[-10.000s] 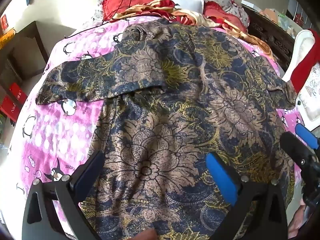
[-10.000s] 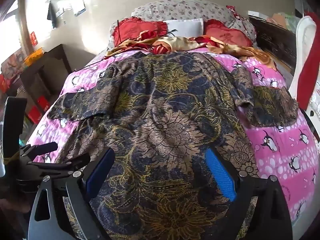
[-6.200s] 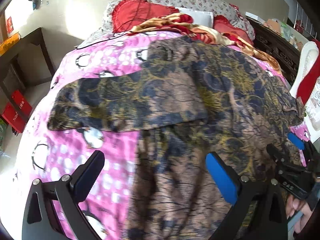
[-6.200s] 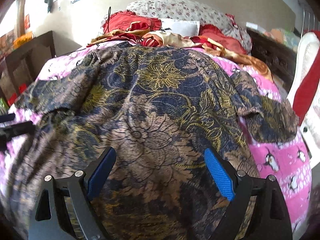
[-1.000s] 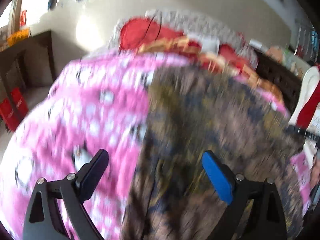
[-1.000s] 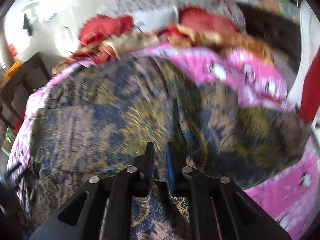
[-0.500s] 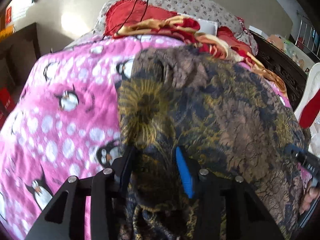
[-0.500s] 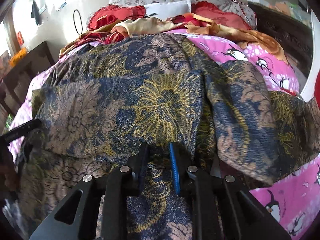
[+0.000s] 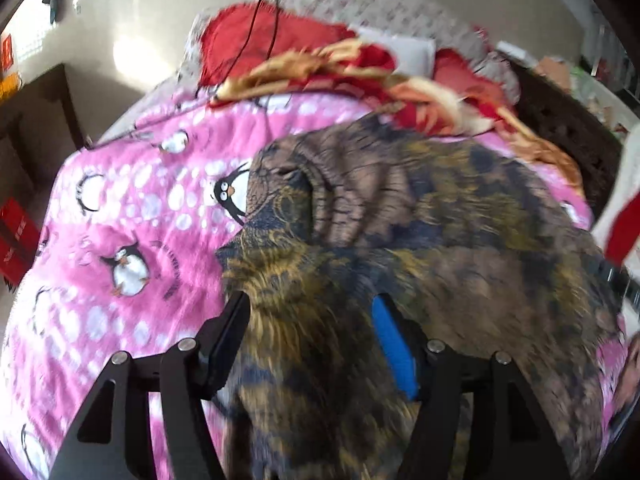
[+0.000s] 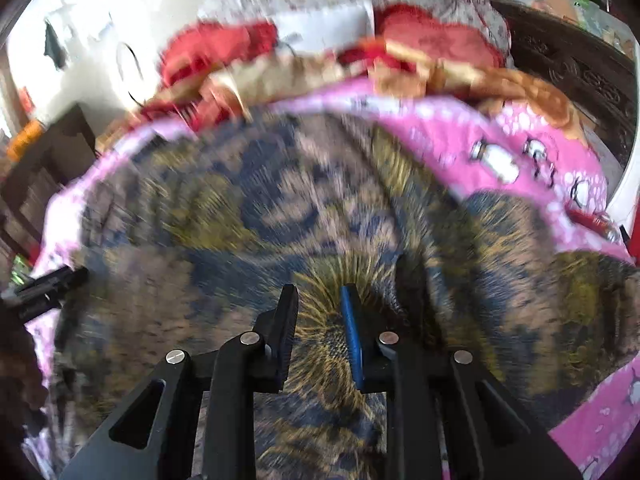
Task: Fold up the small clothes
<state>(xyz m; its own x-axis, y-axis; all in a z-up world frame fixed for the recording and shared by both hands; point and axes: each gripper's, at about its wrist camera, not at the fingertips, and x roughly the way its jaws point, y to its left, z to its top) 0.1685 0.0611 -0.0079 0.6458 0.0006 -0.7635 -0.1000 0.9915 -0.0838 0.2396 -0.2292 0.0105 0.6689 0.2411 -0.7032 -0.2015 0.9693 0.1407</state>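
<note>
A dark blue, gold and brown floral shirt (image 9: 460, 248) lies on a pink penguin blanket (image 9: 120, 240), with its left sleeve folded in over the body. My left gripper (image 9: 312, 320) has its jaws partly apart, with a bunch of the shirt's cloth between them. In the right wrist view the shirt (image 10: 248, 216) fills the middle, blurred by motion. My right gripper (image 10: 318, 312) has its jaws a small gap apart around a fold of the shirt. The left gripper's tip (image 10: 52, 284) shows at the left edge.
Red pillows (image 9: 272, 36) and a crumpled red and gold cloth (image 9: 360, 68) lie at the head of the bed. A dark carved wooden piece (image 10: 580, 64) stands on the right. A dark table (image 9: 36, 108) stands on the left. A white and red object (image 9: 624, 208) is at the right edge.
Both grippers' jaws have widened since half a second ago. Both views have shifted and blurred. The shirt's top edge now sits further from the pillows.
</note>
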